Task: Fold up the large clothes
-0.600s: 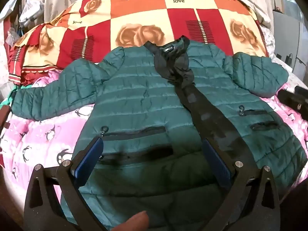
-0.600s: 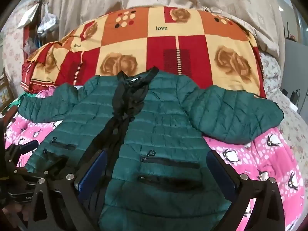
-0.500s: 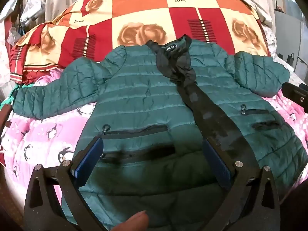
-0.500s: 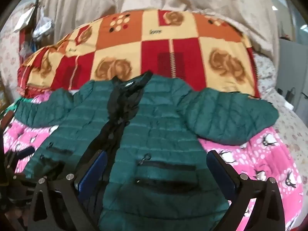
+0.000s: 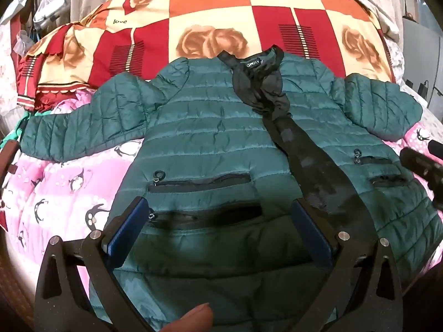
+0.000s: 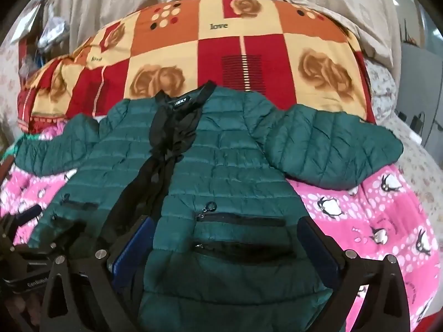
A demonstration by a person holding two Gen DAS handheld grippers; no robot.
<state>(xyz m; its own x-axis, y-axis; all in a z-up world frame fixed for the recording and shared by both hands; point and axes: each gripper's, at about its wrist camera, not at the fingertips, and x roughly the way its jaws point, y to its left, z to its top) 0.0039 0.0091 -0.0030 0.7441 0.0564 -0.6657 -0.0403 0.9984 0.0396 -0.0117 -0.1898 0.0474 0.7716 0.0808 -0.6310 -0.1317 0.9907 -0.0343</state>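
A dark green quilted jacket (image 5: 210,144) lies face up and spread flat on the bed, collar far, both sleeves out to the sides. Its front is unzipped, showing a black lining strip (image 5: 301,149). It also shows in the right wrist view (image 6: 229,171). My left gripper (image 5: 218,215) is open and empty, hovering over the jacket's lower left panel near the pocket zips. My right gripper (image 6: 224,232) is open and empty over the lower right panel. The right gripper's body shows at the right edge of the left wrist view (image 5: 423,163).
A pink penguin-print blanket (image 6: 368,210) covers the bed under the jacket. A red, orange and cream rose-patterned quilt (image 5: 221,27) is piled behind the collar. Bags and clutter (image 5: 44,16) hang at far left; a grey cabinet (image 6: 423,83) stands at right.
Both grippers have shifted slightly; the jacket sits a little lower in both views. The jaws stay open and the jacket has not moved.
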